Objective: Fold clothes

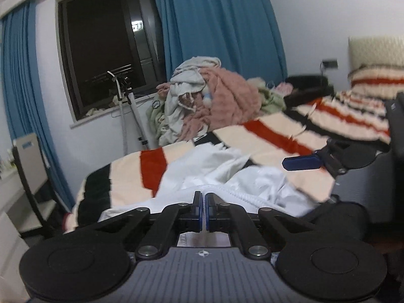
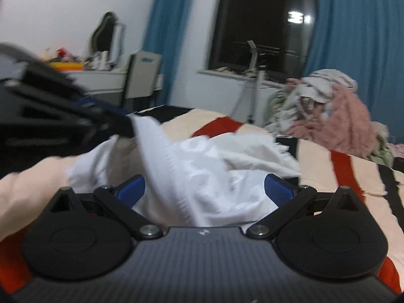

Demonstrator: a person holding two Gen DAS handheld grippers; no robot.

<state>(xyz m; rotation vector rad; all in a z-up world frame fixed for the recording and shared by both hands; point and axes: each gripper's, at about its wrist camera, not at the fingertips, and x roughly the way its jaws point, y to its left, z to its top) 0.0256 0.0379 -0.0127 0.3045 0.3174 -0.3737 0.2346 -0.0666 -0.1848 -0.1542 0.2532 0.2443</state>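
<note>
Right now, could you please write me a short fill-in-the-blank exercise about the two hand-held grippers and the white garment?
1. The left hand-held gripper is ____ on the white garment's ribbed edge.
2. The right hand-held gripper's blue pads stand ____, with cloth between them.
3. The garment lies on a ____ blanket.
4. Behind it, the clothes pile sits before a ____ curtain.

Missing words: shut; open; striped; blue
</note>
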